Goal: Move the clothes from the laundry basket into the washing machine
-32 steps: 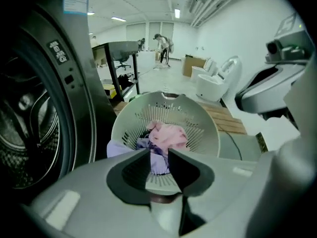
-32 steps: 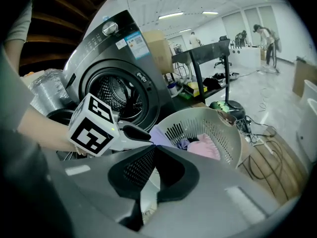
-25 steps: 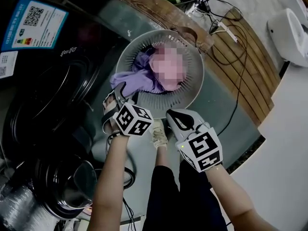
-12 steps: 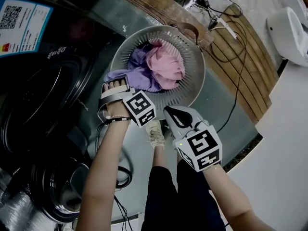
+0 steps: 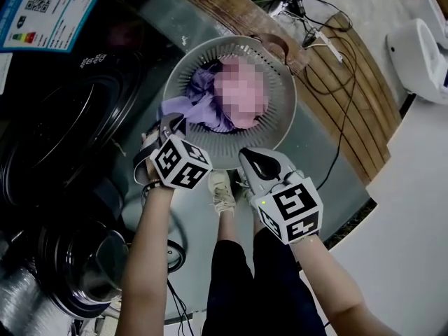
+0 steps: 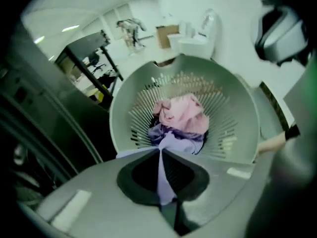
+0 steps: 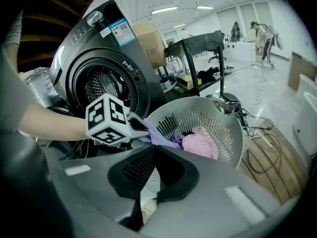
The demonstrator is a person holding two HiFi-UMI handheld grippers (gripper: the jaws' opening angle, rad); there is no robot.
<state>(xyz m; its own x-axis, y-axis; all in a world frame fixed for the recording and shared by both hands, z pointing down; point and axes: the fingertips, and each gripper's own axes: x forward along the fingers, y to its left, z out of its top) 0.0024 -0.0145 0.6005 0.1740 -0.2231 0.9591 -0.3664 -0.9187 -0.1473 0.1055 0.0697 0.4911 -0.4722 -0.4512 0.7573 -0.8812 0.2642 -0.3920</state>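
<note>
Clothes: a lilac garment (image 5: 199,102) and a pink garment (image 6: 183,114) lie bunched in the bottom of the round grey slatted laundry basket (image 5: 278,126), pink on the far side, lilac nearer the left gripper

Basket stands on the floor just beside the black front-loading washing machine (image 5: 63,131); in the right gripper view the machine's round port (image 7: 106,90) shows the perforated drum inside

Left gripper (image 5: 171,126) sits at the near-left rim of the basket, pointing steeply down. Its own view shows its jaws pressed together on a strip of the lilac garment: the cloth runs from the pile up over the rim and down between the two black pads (image 6: 141,175). The rest of the lilac piece is in the basket, touching the pink one

Right gripper (image 5: 253,159) hovers just outside the near rim, near the left gripper but apart from it, tilted down towards the basket. Its jaws are closed against each other with no cloth between them; it touches neither basket nor clothes

A shoe (image 5: 222,191) on the grey floor shows between the two forearms. Black cables (image 5: 343,82) trail over the wooden strip to the right of the basket. A blue-edged energy label (image 5: 45,9) is stuck on the machine's top
</note>
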